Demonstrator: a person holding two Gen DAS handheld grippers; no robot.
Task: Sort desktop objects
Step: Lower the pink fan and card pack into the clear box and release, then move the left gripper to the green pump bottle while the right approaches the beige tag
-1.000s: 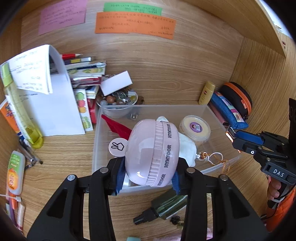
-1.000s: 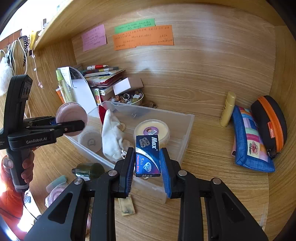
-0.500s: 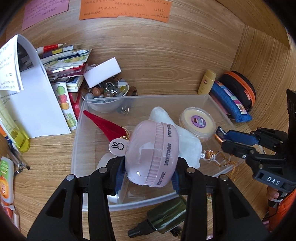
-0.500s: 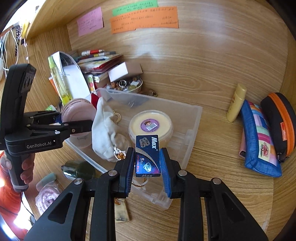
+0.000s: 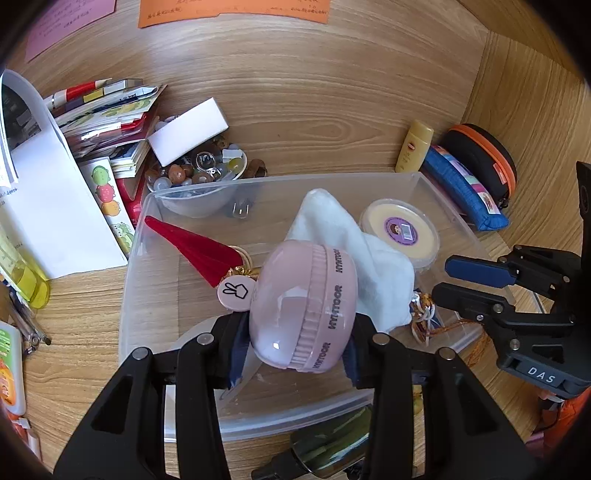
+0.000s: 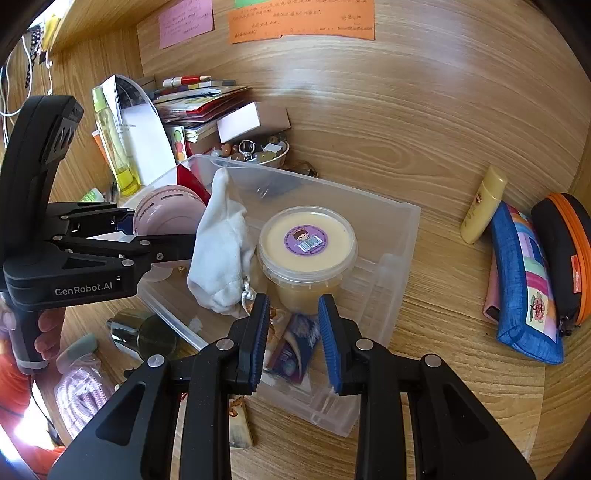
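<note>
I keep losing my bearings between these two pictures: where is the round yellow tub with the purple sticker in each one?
Left wrist view: the yellow tub sits right of centre, in the far right corner of the clear bin, beside the white cloth.
Right wrist view: the tub is at centre, just beyond the open right gripper.
Shared landmark: the white cloth.

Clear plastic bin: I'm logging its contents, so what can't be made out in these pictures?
- Small blue box, right wrist view: motion-blurred, label unreadable.
- Bin floor, left wrist view: hidden under the pink round case.
- Orange notes' writing: too small.
- Dark bottle, left wrist view: partly hidden behind gripper fingers.
</note>
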